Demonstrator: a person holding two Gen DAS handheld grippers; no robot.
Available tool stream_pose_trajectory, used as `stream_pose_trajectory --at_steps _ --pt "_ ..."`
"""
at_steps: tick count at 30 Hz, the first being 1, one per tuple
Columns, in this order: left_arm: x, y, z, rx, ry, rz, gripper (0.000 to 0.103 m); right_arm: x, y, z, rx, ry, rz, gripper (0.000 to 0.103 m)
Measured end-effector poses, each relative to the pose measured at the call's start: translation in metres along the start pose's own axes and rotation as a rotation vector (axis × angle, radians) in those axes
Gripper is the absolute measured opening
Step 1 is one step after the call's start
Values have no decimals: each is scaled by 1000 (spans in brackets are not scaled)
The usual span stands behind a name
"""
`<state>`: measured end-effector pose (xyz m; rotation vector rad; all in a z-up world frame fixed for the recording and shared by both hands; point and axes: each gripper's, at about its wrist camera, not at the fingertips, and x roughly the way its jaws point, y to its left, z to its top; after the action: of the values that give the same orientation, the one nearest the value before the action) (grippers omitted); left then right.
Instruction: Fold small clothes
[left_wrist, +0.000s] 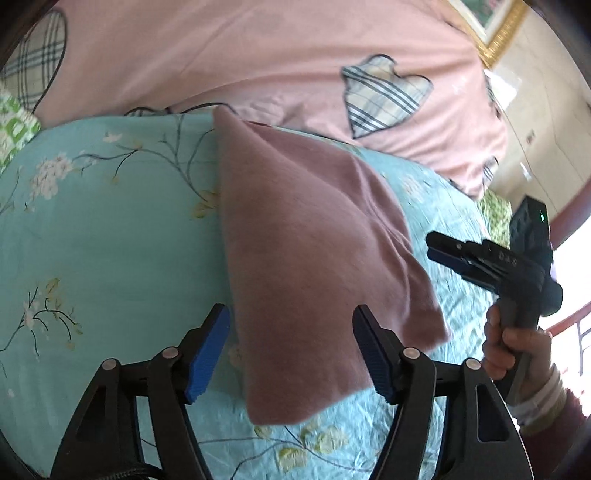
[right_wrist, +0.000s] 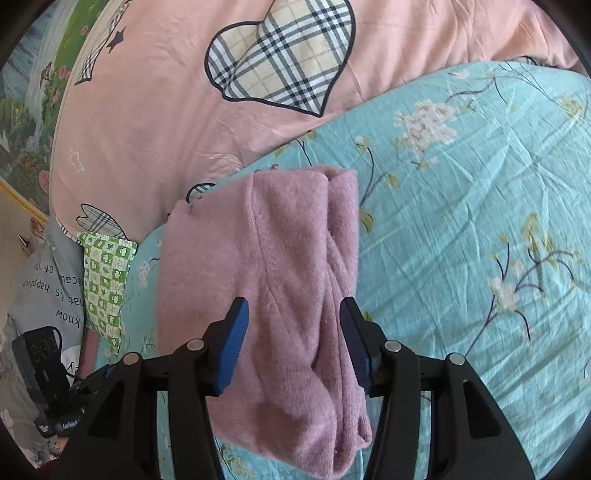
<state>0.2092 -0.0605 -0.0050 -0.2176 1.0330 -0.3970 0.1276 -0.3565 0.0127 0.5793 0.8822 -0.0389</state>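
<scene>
A bed carries everything, spread with a crumpled turquoise sheet (right_wrist: 461, 229) printed with pale blossoms on dark twigs. Directly on the sheet lies a folded pink fuzzy garment (right_wrist: 266, 295), a long bundle running from near to far, its right side rolled into thick folds in the right wrist view. At the far side a pink quilt (right_wrist: 155, 122) with plaid heart patches overlaps the sheet's far edge, and a green-and-white checked cloth (right_wrist: 105, 284) lies at the left of the garment, near the quilt's corner.

Black claw (left_wrist: 291, 350) arms, blue ribbed pads (left_wrist: 207, 354), silver rivets; maroon sleeve (left_wrist: 565, 417), striped cuff.
</scene>
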Motion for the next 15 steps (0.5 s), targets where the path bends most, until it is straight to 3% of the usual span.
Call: stream_pose_trajectory --at_steps 4,8,10,15 --pt "14 15 16 -54 22 -16 75 14 -4 12 25 19 -32 57" --pt "38 26 31 -103 68 -54 78 32 -15 18 93 59 -3 62" --pt "47 31 35 -120 79 -63 79 38 -16 18 87 65 -9 67" --pt "78 45 34 -174 131 -76 82 51 -21 17 69 89 -18 68"
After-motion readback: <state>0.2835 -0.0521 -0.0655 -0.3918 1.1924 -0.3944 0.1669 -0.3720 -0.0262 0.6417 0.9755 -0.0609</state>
